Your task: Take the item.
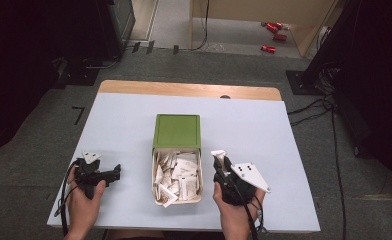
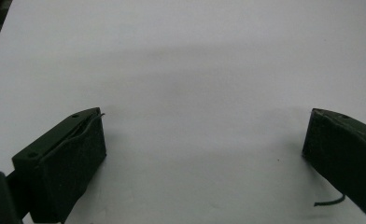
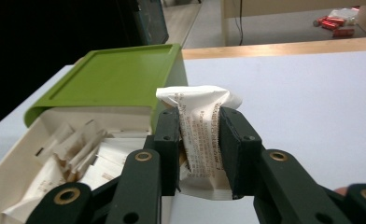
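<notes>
A white drawer-like tray (image 1: 155, 175) full of several small white paper packets (image 1: 179, 175) slides out from under a green lid (image 1: 177, 131) at the table's middle. My right gripper (image 1: 219, 159) is just right of the tray, shut on one white printed packet (image 3: 202, 135) that stands up between its jaws; the green lid (image 3: 111, 77) and the open tray (image 3: 27, 154) lie to its left. My left gripper (image 1: 115, 172) rests near the table's front left, pointing right toward the tray. Its jaws stand wide apart over bare table (image 2: 200, 84), holding nothing.
The pale blue table (image 1: 264, 135) has a wooden far edge (image 1: 189, 90). Bare room lies left and right of the box. Beyond the table are grey floor, cables (image 1: 324, 107), dark equipment and red items (image 1: 271, 30) on the floor.
</notes>
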